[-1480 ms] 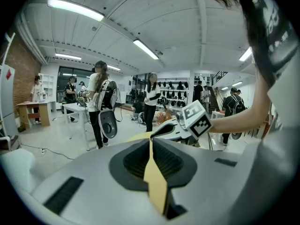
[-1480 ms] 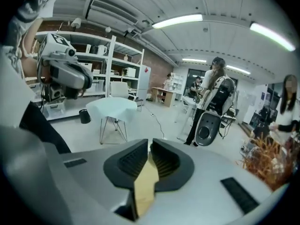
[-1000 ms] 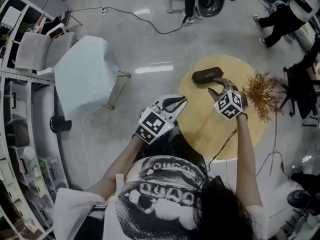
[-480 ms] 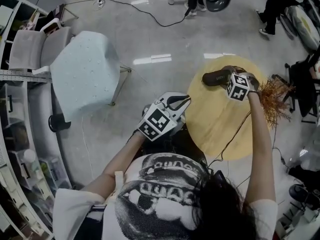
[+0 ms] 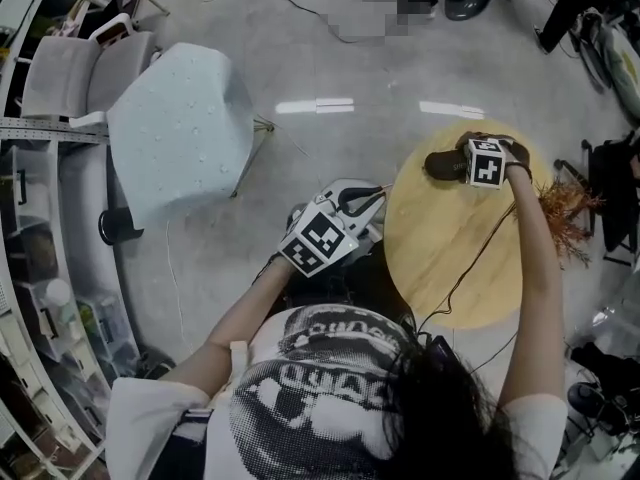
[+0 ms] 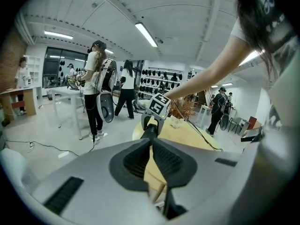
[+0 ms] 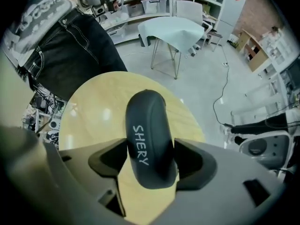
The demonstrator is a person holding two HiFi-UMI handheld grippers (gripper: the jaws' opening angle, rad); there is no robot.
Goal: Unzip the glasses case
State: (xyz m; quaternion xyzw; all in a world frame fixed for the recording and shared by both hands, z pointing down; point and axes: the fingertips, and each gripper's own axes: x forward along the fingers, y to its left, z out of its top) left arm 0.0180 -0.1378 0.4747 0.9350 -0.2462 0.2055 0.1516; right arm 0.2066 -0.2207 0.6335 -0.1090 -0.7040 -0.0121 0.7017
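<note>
Black case [image 7: 146, 118] between downward right hand-held gripper [image 7: 151, 149] jaws, just opening.

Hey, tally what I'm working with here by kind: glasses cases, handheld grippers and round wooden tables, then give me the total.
Glasses case: 1
Grippers: 2, the left gripper and the right gripper
Round wooden table: 1
Total: 4

Black glasses case [image 7: 146, 135] with white lettering; pale yellow wood-grain round table [image 5: 430, 218]; pale blue chair [image 5: 180, 128]; black-and-white printed T-shirt [image 5: 320, 388]; grey floor [image 5: 330, 58]
</note>
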